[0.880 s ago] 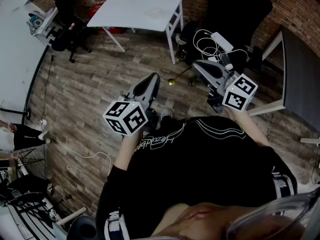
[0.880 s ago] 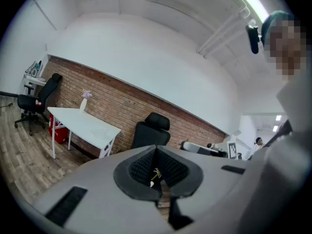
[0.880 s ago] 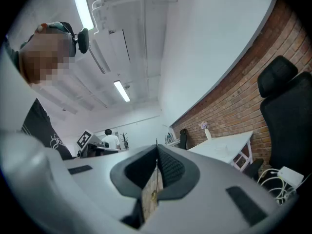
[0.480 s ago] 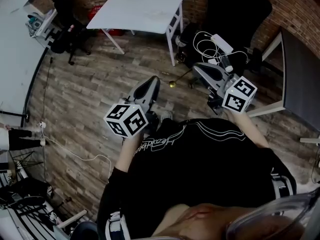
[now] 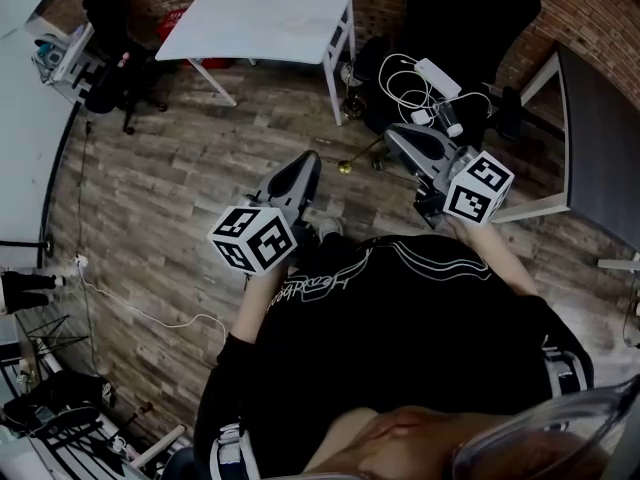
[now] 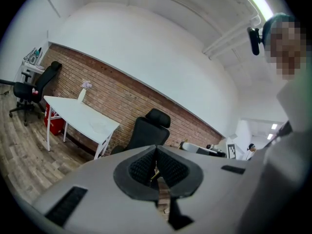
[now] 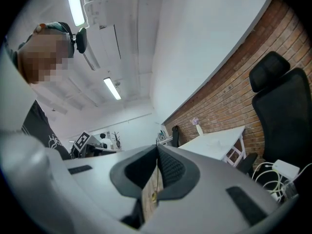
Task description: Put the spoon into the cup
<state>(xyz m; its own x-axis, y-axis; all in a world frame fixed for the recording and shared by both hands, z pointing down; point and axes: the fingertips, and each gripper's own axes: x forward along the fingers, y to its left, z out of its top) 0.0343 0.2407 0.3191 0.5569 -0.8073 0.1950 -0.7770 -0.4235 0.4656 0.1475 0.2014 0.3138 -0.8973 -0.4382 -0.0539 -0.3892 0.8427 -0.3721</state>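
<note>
No spoon and no cup show in any view. In the head view my left gripper (image 5: 305, 158) is held in front of the person's chest, above the wooden floor, its jaws pressed together with nothing between them. My right gripper (image 5: 392, 133) is held at the same height to the right, jaws also together and empty. The left gripper view looks past its shut jaws (image 6: 156, 147) at a brick wall, and the right gripper view looks past its shut jaws (image 7: 157, 145) at the same room.
A white table (image 5: 270, 13) stands ahead by the brick wall, with a black office chair (image 5: 470, 18) to its right. A power strip and cables (image 5: 425, 78) lie on the floor. A dark desk (image 5: 600, 138) is at the right, another chair (image 5: 110, 58) at the far left.
Both grippers stay almost where they were, still shut. The head view has shifted a little, so the room sits slightly further left and up.
</note>
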